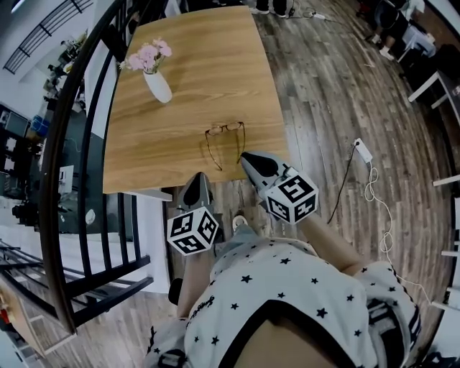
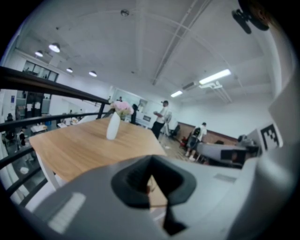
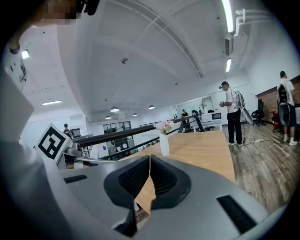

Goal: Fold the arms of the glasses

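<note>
While the left gripper [image 1: 195, 180] and right gripper [image 1: 249, 157] have jaws closed and empty, the glasses [image 1: 224, 129] lie just beyond the right's, arms pointing back.

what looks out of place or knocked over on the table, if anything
Nothing stands out. The vase stands upright on the table, nothing spilled. The glasses lie flat and look intact near the table's near edge, arms open.

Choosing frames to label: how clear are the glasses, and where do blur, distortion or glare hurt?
Head view: heavy fisheye bends the table and railing; even light, glasses thin but sharp. Left gripper view: soft throughout, vase hazy. Right gripper view: crisper, ceiling lights glare. Neither gripper view shows the glasses.
</note>
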